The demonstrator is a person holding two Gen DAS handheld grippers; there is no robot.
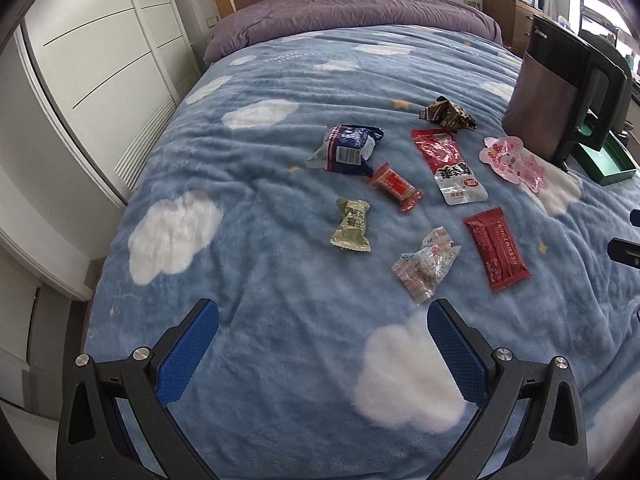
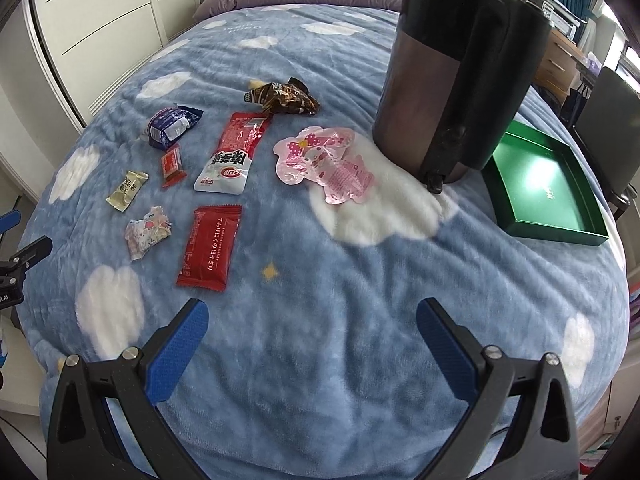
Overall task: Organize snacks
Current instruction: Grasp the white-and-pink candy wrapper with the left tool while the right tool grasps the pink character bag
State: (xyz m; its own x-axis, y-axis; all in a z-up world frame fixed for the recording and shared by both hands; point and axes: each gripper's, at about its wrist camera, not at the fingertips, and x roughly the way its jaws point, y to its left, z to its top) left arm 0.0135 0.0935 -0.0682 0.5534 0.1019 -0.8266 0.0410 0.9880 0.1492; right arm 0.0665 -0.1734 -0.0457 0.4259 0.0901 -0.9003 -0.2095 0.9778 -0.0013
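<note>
Several snack packets lie loose on the blue cloud blanket (image 1: 280, 312): a blue pack (image 1: 348, 148), a small red bar (image 1: 395, 186), a beige candy (image 1: 352, 225), a pale pink candy (image 1: 424, 264), a flat red packet (image 1: 496, 249), a long red-and-white pouch (image 1: 450, 166), a brown wrapper (image 1: 448, 114) and a pink character pack (image 1: 514, 162). A green tray (image 2: 544, 188) lies empty at the right. My left gripper (image 1: 322, 312) is open and empty, short of the pink candy. My right gripper (image 2: 312, 310) is open and empty, near the flat red packet (image 2: 210, 246).
A tall brown-and-black kettle (image 2: 448, 80) stands on the bed between the pink pack (image 2: 324, 164) and the green tray. White wardrobe doors (image 1: 92, 52) run along the left. A purple pillow (image 1: 344, 16) and wooden headboard are at the far end. The bed edge drops off beyond the tray.
</note>
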